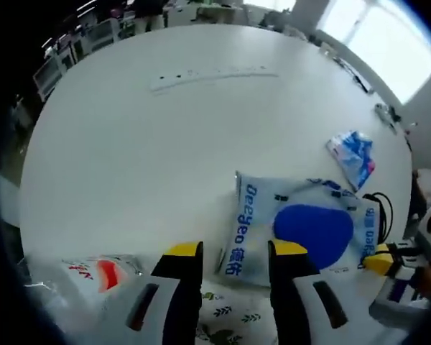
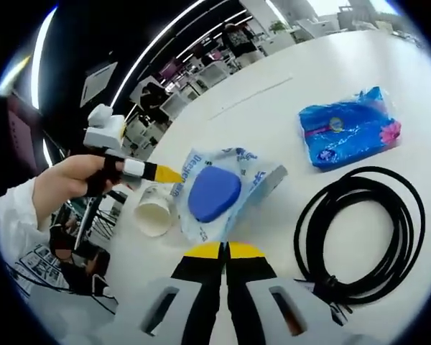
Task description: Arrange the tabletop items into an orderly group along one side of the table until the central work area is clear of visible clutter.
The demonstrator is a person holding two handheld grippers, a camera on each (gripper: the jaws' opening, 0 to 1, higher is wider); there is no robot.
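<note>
Lying near the middle of the round white counter (image 1: 129,144) is a white plastic packet with blue lettering and a large blue oval (image 1: 302,230), which is sitting just ahead of the left gripper (image 1: 235,251). That gripper's yellow-tipped black jaws are standing apart with nothing between them, and below them a white cloth with a green leaf print (image 1: 226,316) is showing. Off to one side of the jaws, a clear crinkled bag with red markings (image 1: 100,277) is resting on the counter. Beyond the white packet, a small blue and white plastic pack (image 1: 353,157) is lying on its own, and a long white strip (image 1: 201,75) is stretching across the far part of the counter. At the edge of this view the right gripper (image 1: 377,260) is coming in, its yellow tip touching the packet's edge beside a black cable (image 1: 382,210).

In the right gripper view, the right gripper (image 2: 225,251) is holding its jaws pressed together — no gap is showing, and nothing is visible between them. The same white packet (image 2: 223,190) is lying just ahead. A white paper cup (image 2: 154,208) is lying on its side against the packet. The coiled black cable (image 2: 359,237) is sitting beside the jaws, with the blue pack (image 2: 348,129) beyond it. A hand (image 2: 68,183) with a white sleeve is bringing the left gripper (image 2: 165,174) to the packet's edge.
</note>
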